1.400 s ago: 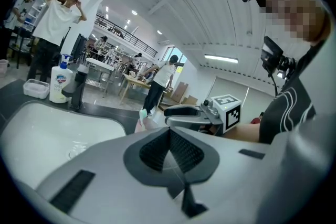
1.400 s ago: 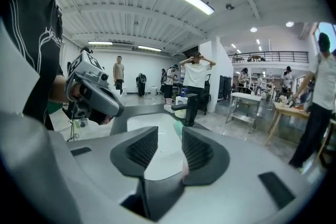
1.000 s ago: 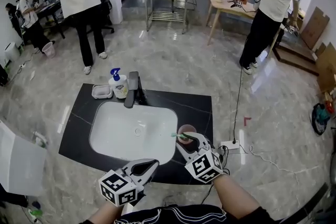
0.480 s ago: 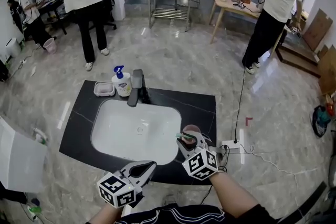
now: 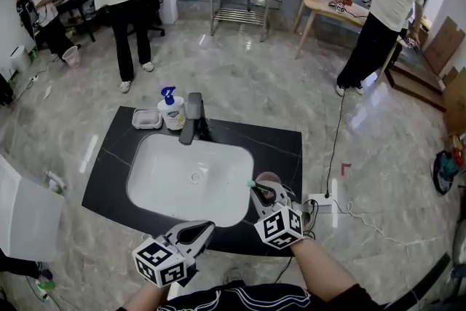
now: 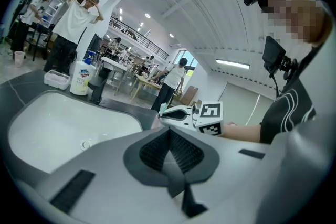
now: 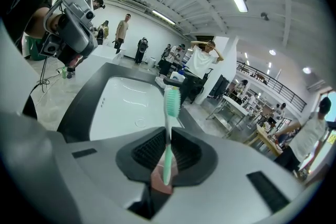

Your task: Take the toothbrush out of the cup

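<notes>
The toothbrush [image 7: 168, 134] is green and stands almost upright in the pink cup [image 7: 160, 182], with the bristle head on top. In the right gripper view its handle runs exactly between the two jaws of the right hand-held gripper [image 7: 167, 136]. These jaws are closing, and the ribbed pads lie against the handle on both sides. The lower end of the handle is inside the cup.

In the head view the cup [image 5: 268, 179] is on the black worktop [image 5: 116, 156], just beside the lower right corner of the white sink [image 5: 182, 186]. The right hand-held gripper [image 5: 263, 190] comes to it from below in the picture, and the head of the toothbrush [image 5: 253, 185] shows at its tip, over the edge of the sink.

The left hand-held gripper [image 5: 206, 226] is low in the frame, at the near edge of the worktop, well apart from the cup. In the left gripper view its jaws [image 6: 169, 131] are pressed together and nothing is between them.

At the far side of the sink stand a dark faucet [image 5: 192, 116], a soap bottle [image 5: 173, 113] with a blue pump and a small white soap dish [image 5: 146, 119], close to each other. On the marble floor, right of the worktop, lies a white power strip [image 5: 320, 199] with a cable. Further back, in the upper part of the frame, a few people stand near some tables.
</notes>
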Tool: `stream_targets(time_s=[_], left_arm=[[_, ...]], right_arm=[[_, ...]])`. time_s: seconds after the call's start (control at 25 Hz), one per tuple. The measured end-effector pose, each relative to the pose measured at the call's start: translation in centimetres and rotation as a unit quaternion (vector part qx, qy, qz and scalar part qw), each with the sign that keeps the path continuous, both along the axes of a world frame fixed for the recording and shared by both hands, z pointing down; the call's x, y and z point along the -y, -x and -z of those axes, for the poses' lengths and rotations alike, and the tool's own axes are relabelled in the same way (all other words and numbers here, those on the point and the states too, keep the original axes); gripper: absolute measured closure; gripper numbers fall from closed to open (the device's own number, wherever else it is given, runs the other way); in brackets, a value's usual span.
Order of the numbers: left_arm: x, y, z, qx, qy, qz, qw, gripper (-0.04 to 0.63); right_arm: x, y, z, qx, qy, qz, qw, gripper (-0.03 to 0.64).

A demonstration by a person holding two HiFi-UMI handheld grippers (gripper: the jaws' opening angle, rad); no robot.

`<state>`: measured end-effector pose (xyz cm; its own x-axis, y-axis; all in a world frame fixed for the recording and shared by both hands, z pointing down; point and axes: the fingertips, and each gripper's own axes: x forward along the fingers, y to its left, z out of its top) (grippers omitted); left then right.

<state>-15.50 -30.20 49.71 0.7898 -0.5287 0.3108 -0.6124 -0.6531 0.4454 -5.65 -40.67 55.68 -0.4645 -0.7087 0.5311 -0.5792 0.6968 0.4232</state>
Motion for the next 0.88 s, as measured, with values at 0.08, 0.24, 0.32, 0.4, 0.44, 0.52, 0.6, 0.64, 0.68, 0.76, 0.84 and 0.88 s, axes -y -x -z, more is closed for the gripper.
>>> stream_targets(time_s=[0.08, 0.24, 0.32, 0.4, 0.44, 0.52, 0.6, 0.64, 0.68, 0.76, 0.84, 0.88], left_arm=[[-0.1, -0.1, 0.1, -0.001, 0.0, 0.0, 1.0, 0.592], [-0.1, -0.1, 0.0, -0.001, 0.001, 0.0, 1.0, 0.592], [-0.2, -0.2, 0.0, -0.001, 0.001, 0.0, 1.0, 0.592], [-0.3, -0.3, 0.0, 0.0, 0.001, -0.001, 1.0, 0.592], [-0.3, -0.3, 0.1, 0.0, 0.0, -0.001, 1.0, 0.592], [-0.4, -0.4, 0.2, 0.0, -0.001, -0.002, 1.0, 0.592], [-0.5, -0.4, 0.3, 0.0, -0.002, -0.001, 1.0, 0.592], [-0.5, -0.3, 0.3, 0.001, -0.002, -0.001, 1.0, 0.592], [-0.6, -0.3, 0.3, 0.001, -0.002, 0.0, 1.0, 0.592], [-0.7, -0.2, 0.2, 0.001, -0.002, 0.0, 1.0, 0.592], [-0.8, -0.1, 0.0, 0.002, -0.001, 0.001, 1.0, 0.592], [-0.8, -0.1, 0.0, 0.002, -0.001, 0.001, 1.0, 0.592]], right_arm=[[0.1, -0.2, 0.2, 0.007, -0.001, -0.005, 1.0, 0.58], [0.4, -0.6, 0.5, 0.022, -0.004, -0.019, 1.0, 0.581], [0.5, -0.9, 0.6, 0.031, -0.004, -0.027, 0.999, 0.583], [0.6, -1.2, 0.8, 0.042, -0.004, -0.035, 0.999, 0.584], [0.6, -1.4, 0.9, 0.047, -0.004, -0.039, 0.998, 0.584], [0.6, -1.7, 1.1, 0.057, -0.005, -0.046, 0.997, 0.586], [0.6, -2.0, 1.3, 0.063, -0.007, -0.053, 0.997, 0.586], [0.6, -2.1, 1.3, 0.066, -0.008, -0.057, 0.996, 0.586], [0.7, -2.2, 1.4, 0.07, -0.009, -0.061, 0.996, 0.586], [0.8, -2.3, 1.7, 0.076, -0.015, -0.067, 0.995, 0.588], [0.8, -2.5, 2.1, 0.084, -0.023, -0.074, 0.993, 0.588], [0.9, -2.7, 2.4, 0.09, -0.027, -0.078, 0.993, 0.588]])
